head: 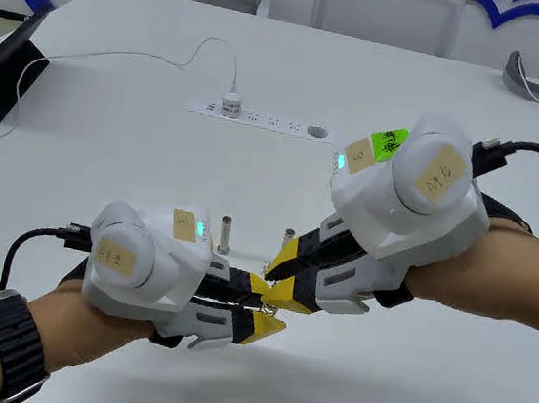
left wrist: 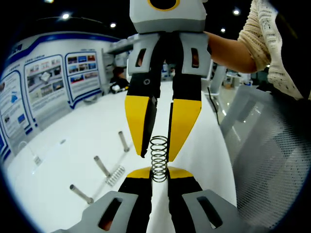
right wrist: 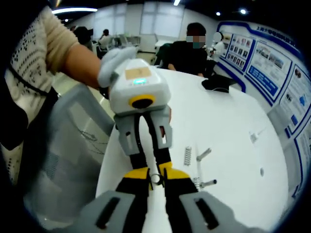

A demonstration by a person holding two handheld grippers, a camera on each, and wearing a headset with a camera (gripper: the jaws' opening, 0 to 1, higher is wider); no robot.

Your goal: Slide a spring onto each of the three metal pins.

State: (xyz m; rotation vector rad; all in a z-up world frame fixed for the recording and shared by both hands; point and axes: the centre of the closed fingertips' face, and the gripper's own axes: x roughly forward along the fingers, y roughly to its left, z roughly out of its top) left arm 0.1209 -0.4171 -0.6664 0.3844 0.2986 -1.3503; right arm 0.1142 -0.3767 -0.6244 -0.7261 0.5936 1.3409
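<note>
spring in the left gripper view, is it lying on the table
No, the spring is up off the table, pinched between the left gripper and the right gripper.

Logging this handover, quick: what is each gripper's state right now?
Left gripper: shut on the spring.
Right gripper: jaws either side of the spring; grip cannot be told.

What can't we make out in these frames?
- Grip on the spring: in the left gripper view, the left claw and right claw both close round it. Which one clamps it is unclear.
- Third pin: in the head view, a pin and a second pin stand clear. The third is likely behind the right claw's body.
- Small coil: in the right gripper view, too small and blurred to call a spring.
</note>
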